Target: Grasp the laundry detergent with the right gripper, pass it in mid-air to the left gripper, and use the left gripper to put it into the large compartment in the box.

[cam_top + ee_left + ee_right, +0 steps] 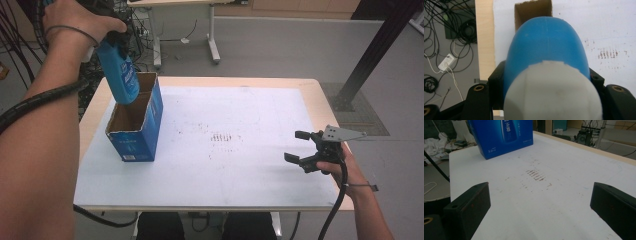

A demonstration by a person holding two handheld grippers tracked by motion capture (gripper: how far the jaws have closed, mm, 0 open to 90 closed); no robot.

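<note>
A blue bottle [120,75] with a pale grey cap [552,92] hangs bottom-down over the open top of a blue cardboard box [137,120] at the table's left. My left gripper [112,37] is shut on the bottle's upper part, held high by the person's hand. In the left gripper view the bottle [546,47] covers most of the box's brown opening [532,11]. My right gripper [302,147] rests open at the table's right edge, nothing between its jaws. The box [501,136] stands far ahead of it.
A white sheet [225,140] with brown smudges [535,176] covers the wooden table. Cables and a power strip [446,62] lie on the floor to the left. Another table's legs [212,40] stand behind, and a black post [375,50] rises at the right.
</note>
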